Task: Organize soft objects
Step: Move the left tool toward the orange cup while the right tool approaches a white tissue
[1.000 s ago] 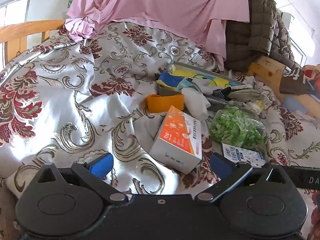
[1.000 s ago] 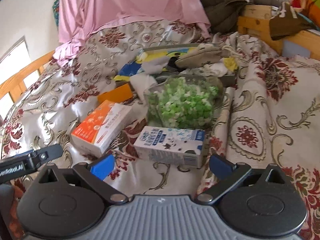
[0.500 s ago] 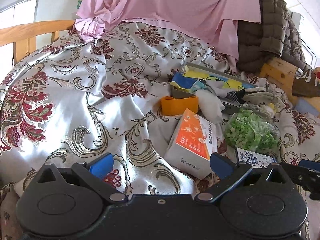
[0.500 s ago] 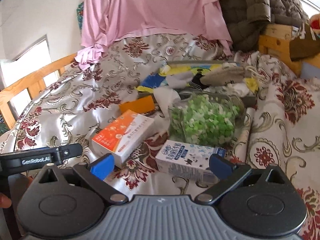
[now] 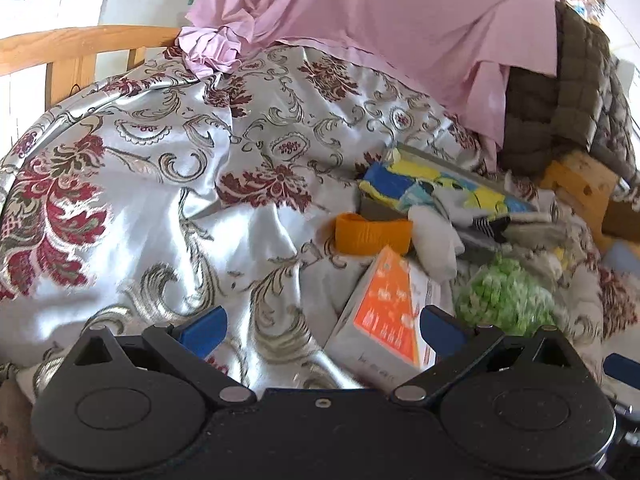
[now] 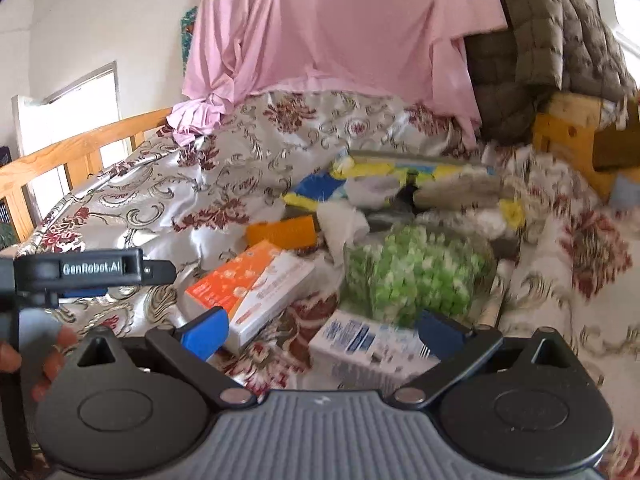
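Two hand-held grippers hang over a bed with a shiny flowered bedspread (image 5: 168, 184). The left hand-held gripper (image 5: 320, 330) has its blue fingers spread wide and holds nothing. The right hand-held gripper (image 6: 320, 334) is spread wide too, with nothing between its fingers.

The soft things lie in a heap near the middle of the bed: a blue and yellow cloth (image 5: 404, 184), a white sock (image 5: 434, 236) and a striped sock (image 5: 490, 224). They spill over a flat grey tray (image 6: 404, 157). An orange band (image 5: 372, 232) lies just in front of the heap. An orange and white box (image 5: 384, 320) sits closer to the grippers, and a clear bag of green bits (image 6: 416, 276) is beside it.

Only the right view shows the blue and white carton (image 6: 360, 344), lying right in front of that gripper, under the bag of green bits. It also shows the left hand-held gripper from the side, with fingers of a hand (image 6: 56, 344) on it. It shows a beige pouch (image 6: 456, 190) on the heap more clearly.

The left view shows more of the bare bedspread on the left side. Both views show a pink sheet (image 6: 340, 28) hanging at the back, a dark quilted coat (image 6: 552, 36) and the wooden bed rail (image 5: 80, 46).
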